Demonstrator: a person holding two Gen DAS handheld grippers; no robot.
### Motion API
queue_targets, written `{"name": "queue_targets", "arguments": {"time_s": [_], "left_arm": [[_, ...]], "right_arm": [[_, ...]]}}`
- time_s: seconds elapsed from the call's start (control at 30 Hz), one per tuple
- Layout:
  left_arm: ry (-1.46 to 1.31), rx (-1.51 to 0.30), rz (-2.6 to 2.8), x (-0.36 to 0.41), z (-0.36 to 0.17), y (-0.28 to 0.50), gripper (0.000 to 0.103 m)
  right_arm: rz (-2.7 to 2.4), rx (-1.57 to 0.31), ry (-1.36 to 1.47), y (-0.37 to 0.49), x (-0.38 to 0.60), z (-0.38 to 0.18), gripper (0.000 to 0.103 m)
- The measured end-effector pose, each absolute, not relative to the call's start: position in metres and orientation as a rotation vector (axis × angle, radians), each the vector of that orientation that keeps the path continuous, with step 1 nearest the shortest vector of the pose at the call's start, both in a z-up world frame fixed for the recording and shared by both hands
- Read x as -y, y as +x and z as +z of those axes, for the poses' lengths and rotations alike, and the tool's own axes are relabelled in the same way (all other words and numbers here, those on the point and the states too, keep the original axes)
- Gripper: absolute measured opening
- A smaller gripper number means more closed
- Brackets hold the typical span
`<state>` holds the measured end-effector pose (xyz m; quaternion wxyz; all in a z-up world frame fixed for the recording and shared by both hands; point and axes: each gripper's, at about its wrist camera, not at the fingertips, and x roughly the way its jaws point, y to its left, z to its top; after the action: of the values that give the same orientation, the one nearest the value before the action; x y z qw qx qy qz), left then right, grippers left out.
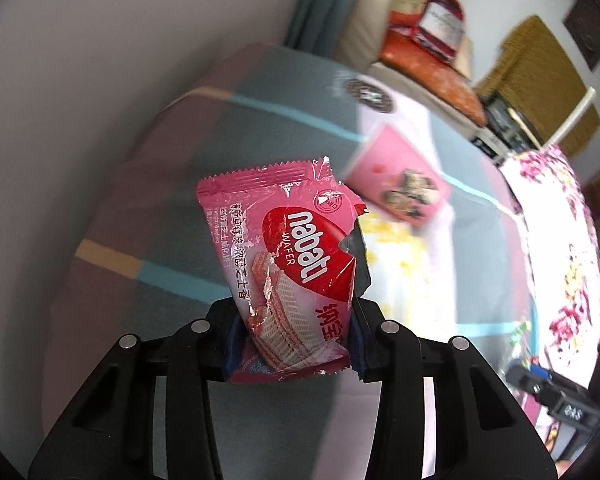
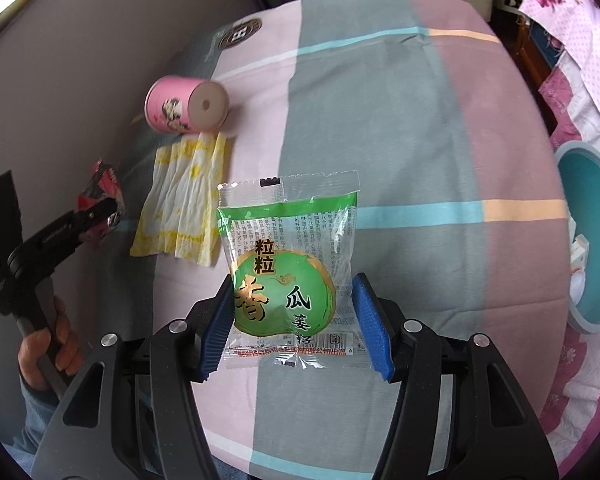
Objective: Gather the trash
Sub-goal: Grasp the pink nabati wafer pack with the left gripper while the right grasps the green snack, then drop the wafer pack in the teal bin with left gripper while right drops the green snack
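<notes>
Over the checked bedspread [image 2: 380, 128], well above its left side, the left gripper [image 1: 296, 340] pinches a torn pink wafer wrapper [image 1: 284, 264] between its blue pads, the wrapper standing up out of the jaws. From the right wrist view the same gripper [image 2: 100, 216] shows at the left edge, held by a hand [image 2: 48, 356] on its handle, with crumpled red and pink foil at its tips.

Toward the far left corner of the bedspread lies a pink tube [image 2: 186, 104] on its side, its pale end cap with a small hole facing the camera. Just in front of it, touching or nearly so, a yellow and white paper napkin [image 2: 184, 216] lies flat and creased.

Near the middle of the bedspread, the right gripper [image 2: 296, 320] is spread, its blue-padded fingers [image 2: 370, 336] on either side of a green and clear snack packet [image 2: 290, 264]. The left pad meets the packet's edge; the right pad sits close to the other edge, and I cannot tell whether it touches.

Beyond the right edge of the bedspread, a teal bin [image 2: 592, 220] with a grey rim holds some white scraps.
</notes>
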<state>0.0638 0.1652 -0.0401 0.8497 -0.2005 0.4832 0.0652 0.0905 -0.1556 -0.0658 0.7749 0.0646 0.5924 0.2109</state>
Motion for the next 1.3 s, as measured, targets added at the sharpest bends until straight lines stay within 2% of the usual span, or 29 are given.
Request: {"name": "queue_targets", "arguments": {"time_s": [0.27, 0.87, 1.3], "left_arm": [[-0.298, -1.033, -0.05, -0.079, -0.026, 0.082, 0.042], [-0.007, -1.113, -0.399, 0.151, -0.039, 0.13, 0.042], [0.082, -1.163, -0.535, 0.247, -0.055, 0.136, 0.043]], "right_arm": [[0.378, -1.202, 0.242, 0.094, 0.214, -0.05, 0.055], [0.132, -1.038, 0.425, 0.09, 0.378, -0.034, 0.055], [-0.021, -0.992, 0.501, 0.086, 0.468, -0.035, 0.055]]}}
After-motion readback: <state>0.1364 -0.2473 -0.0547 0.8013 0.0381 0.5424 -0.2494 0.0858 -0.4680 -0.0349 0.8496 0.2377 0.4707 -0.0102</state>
